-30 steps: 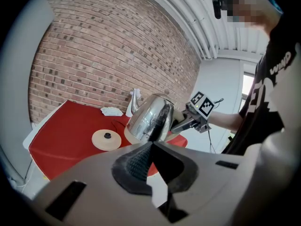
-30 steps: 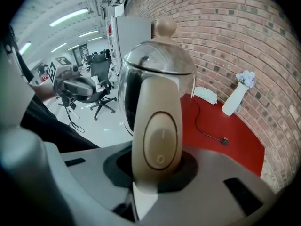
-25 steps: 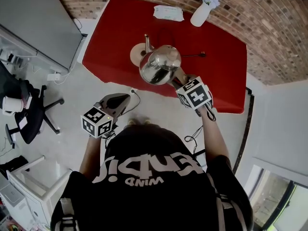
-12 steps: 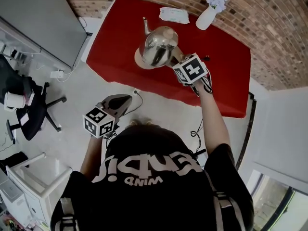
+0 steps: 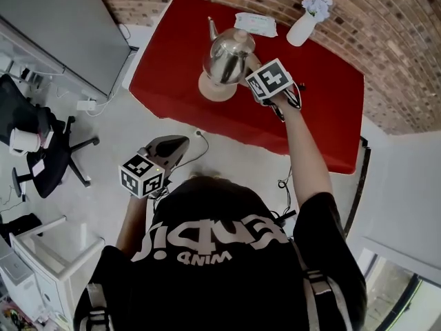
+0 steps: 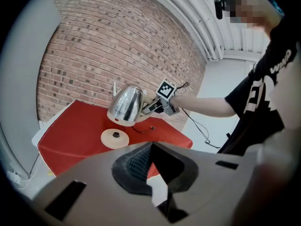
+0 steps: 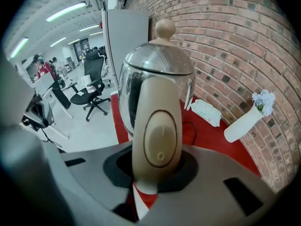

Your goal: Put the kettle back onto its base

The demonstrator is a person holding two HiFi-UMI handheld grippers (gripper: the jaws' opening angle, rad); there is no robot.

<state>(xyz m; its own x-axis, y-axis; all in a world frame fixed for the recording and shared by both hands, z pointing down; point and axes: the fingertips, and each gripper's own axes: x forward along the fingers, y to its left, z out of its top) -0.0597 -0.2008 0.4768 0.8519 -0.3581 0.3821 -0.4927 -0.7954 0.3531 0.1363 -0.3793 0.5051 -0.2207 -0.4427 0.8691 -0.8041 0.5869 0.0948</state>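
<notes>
A shiny steel kettle [image 5: 226, 55] with a beige handle [image 7: 156, 135] hangs in the air, and my right gripper [image 5: 251, 67] is shut on that handle. In the head view the kettle overlaps the round beige base [image 5: 215, 90] on the red table [image 5: 313, 109]. The left gripper view shows the kettle [image 6: 125, 105] clear of the table, above and just beyond the base [image 6: 115, 138]. My left gripper [image 5: 178, 145] is held low over the floor in front of the table, shut and holding nothing; its pads [image 6: 134, 166] meet at the tips.
A white vase [image 5: 305, 23] with flowers and a tissue pack [image 5: 256, 24] sit at the table's far edge by the brick wall. A thin black cord [image 7: 189, 126] lies on the cloth. An office chair [image 5: 43, 158] stands on the floor at the left.
My right gripper has carried the kettle away from the person, from the table's near edge to over the base. The left gripper has stayed put.
</notes>
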